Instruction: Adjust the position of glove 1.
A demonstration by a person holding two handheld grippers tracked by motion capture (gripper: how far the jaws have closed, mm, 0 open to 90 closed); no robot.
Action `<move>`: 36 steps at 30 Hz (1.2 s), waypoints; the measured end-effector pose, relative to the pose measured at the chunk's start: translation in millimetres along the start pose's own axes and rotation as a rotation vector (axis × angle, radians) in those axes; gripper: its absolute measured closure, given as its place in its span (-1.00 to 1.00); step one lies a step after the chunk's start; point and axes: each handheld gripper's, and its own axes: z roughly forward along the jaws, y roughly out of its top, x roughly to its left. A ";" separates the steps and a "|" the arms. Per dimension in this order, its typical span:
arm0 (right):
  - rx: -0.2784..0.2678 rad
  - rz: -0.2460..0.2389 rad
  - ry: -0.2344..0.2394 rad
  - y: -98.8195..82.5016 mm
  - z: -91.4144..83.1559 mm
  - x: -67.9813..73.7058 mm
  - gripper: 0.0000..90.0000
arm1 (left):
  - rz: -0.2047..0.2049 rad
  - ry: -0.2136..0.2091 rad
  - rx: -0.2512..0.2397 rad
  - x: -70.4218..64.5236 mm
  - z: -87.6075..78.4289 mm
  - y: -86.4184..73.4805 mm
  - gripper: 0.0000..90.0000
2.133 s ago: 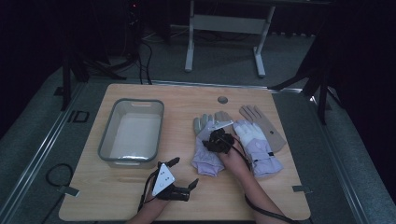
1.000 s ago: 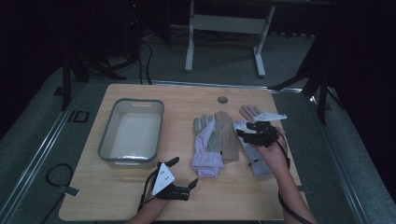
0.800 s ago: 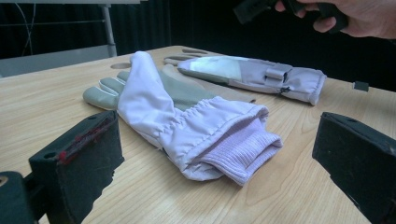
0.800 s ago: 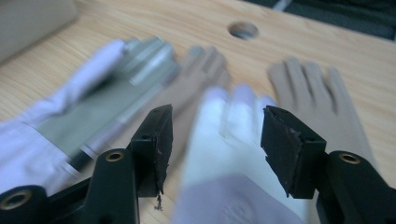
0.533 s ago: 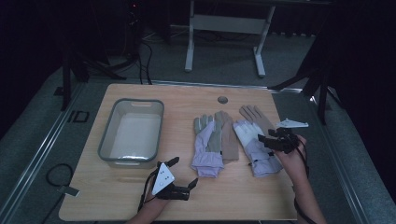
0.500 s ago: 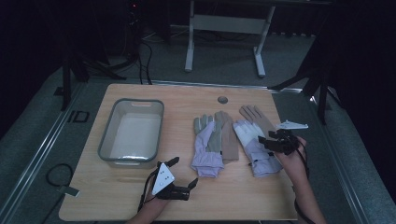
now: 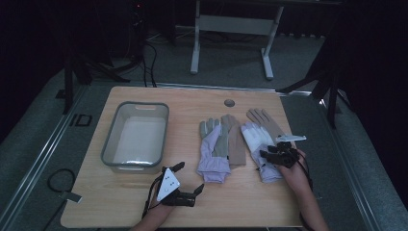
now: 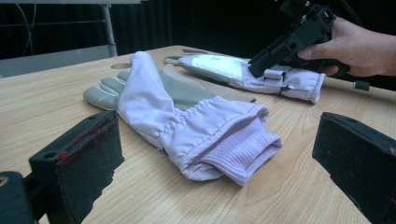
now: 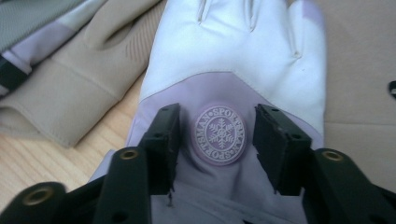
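Note:
Two pairs of gloves lie on the wooden table. In the middle, a lilac glove (image 7: 211,151) (image 8: 187,116) rests partly on a tan one (image 7: 235,144). To the right, a white and lilac glove (image 7: 257,144) (image 9: 233,60) lies over a second tan glove (image 7: 264,118). My right gripper (image 7: 264,156) (image 9: 217,135) is lowered onto the back of that right glove. Its jaws have just been closing and stand either side of the round snowflake badge (image 9: 219,134), not visibly pinching the fabric. My left gripper (image 7: 188,177) (image 8: 217,163) rests open near the front edge, facing the middle glove's cuff.
A grey plastic tray (image 7: 108,149) stands at the table's left. A small round hole (image 7: 229,103) sits near the far edge. Beyond the table are a metal stand (image 7: 231,24) and dark floor. Bare wood lies between tray and gloves.
My right hand has moved from over the middle gloves to the right, then sunk onto the right glove near its cuff. The left gripper has stayed where it was.

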 end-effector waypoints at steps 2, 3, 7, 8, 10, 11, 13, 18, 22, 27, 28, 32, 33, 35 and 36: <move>0.020 -0.025 0.003 0.1 2.1 1.8 0.26 | 0.001 0.001 0.000 -0.2 0.0 0.0 -0.96; 0.021 -0.027 0.004 0.3 2.5 2.2 0.30 | 0.002 0.001 -0.001 -0.3 0.0 0.0 -0.96; 0.009 -0.037 -0.009 -2.0 2.7 5.9 0.44 | 0.005 0.002 0.000 -0.5 0.0 0.0 -0.96; 0.004 -0.026 -0.016 -2.7 2.3 7.4 0.48 | 0.004 0.002 0.001 -0.4 0.1 0.0 -0.96; -0.010 -0.007 -0.069 -3.3 0.0 16.6 0.69 | 0.002 0.003 0.001 -0.3 0.2 0.1 -0.96; -0.010 -0.007 -0.069 -3.3 0.0 16.6 0.69 | 0.001 0.004 0.001 -0.3 0.2 0.1 -0.96; -0.012 -0.001 -0.097 -2.8 -0.8 21.0 0.71 | 0.001 0.004 0.002 -0.3 0.2 0.1 -0.96; -0.081 0.069 -0.198 7.2 -19.3 34.1 0.75 | 0.001 0.005 0.001 -0.2 0.3 0.1 -0.96; -0.156 0.133 -0.215 26.3 -44.4 43.2 0.76 | 0.004 0.007 0.003 -0.4 0.3 0.1 -0.96; -0.198 0.182 -0.183 48.4 -59.7 60.9 0.76 | 0.006 0.008 0.003 -0.5 0.2 0.1 -0.96; -0.213 0.188 -0.183 57.7 -63.1 72.7 0.75 | 0.007 0.008 0.002 -0.6 0.2 0.1 -0.96; -0.235 0.225 -0.163 72.4 -64.9 91.3 0.75 | 0.008 0.007 0.001 -0.7 0.2 0.1 -0.96; -0.240 0.243 -0.151 75.5 -64.3 95.4 0.75 | 0.010 0.007 0.002 -0.7 0.1 0.1 -0.96; -0.252 0.271 -0.152 81.0 -61.7 106.3 0.75 | 0.011 0.007 0.001 -0.8 0.1 0.1 -0.96; -0.252 0.271 -0.152 81.0 -61.7 106.3 0.75 | 0.011 0.007 0.002 -0.8 0.0 0.1 -0.96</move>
